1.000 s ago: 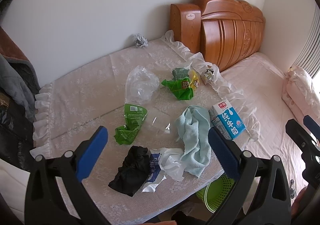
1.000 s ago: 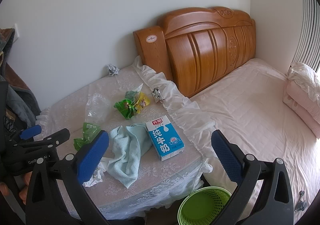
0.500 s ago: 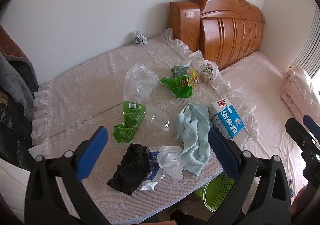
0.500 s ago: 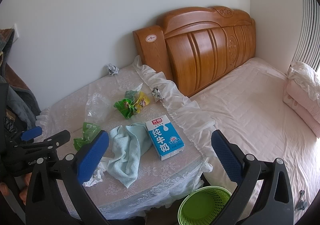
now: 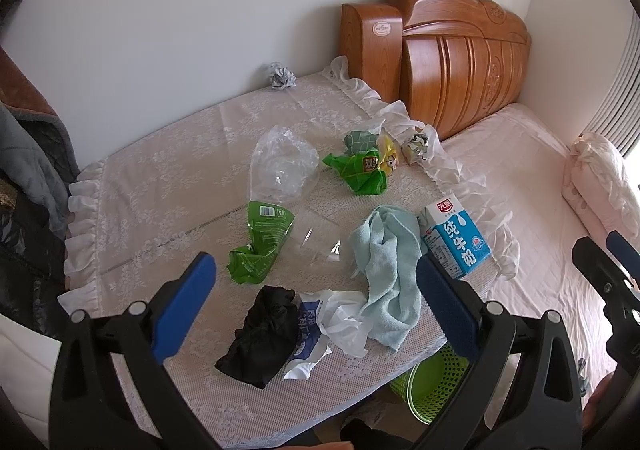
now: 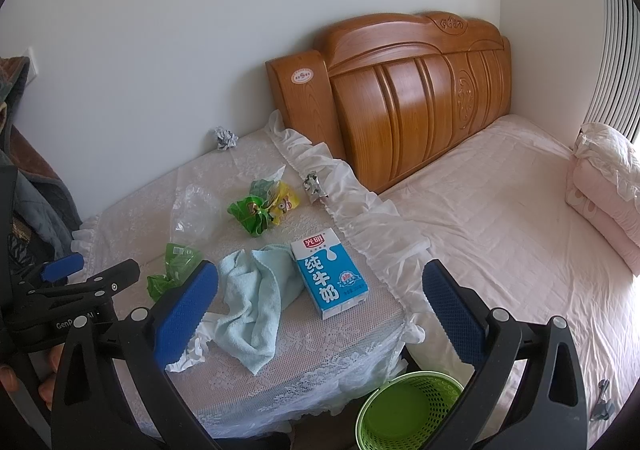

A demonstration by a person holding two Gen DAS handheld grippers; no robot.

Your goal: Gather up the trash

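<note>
Both tools hang above the near edge of the tabletop (image 5: 168, 169), and both are spread wide with nothing between the blue pads. The left tool (image 5: 316, 298) frames the near pile: a black crumpled bag (image 5: 260, 334), a white and blue plastic wrapper (image 5: 332, 322) and a pale blue towel (image 5: 384, 270), none of them touched. The right tool (image 6: 320, 310) brackets the same towel (image 6: 256, 298) and the blue and white milk carton (image 6: 328, 274), which lies flat near the tabletop's frilled right edge, again with no contact.

The rest of the trash is scattered across the lace cloth: a green wrapper (image 5: 260, 246), a clear plastic bag (image 5: 284, 165), a green and yellow snack packet bundle (image 5: 364, 169), a foil ball (image 5: 416, 143) at the frill, and a crumpled paper ball (image 5: 282, 75) by the wall.

The left view alone shows the black bag and the wrapper beneath it; the green basket (image 5: 428, 390) is only a sliver under the tabletop edge there. The right view opens that basket (image 6: 408, 410) up fully, standing on the floor between tabletop and bed (image 6: 500, 217), and catches the left tool (image 6: 80, 278) at its left edge.
</note>
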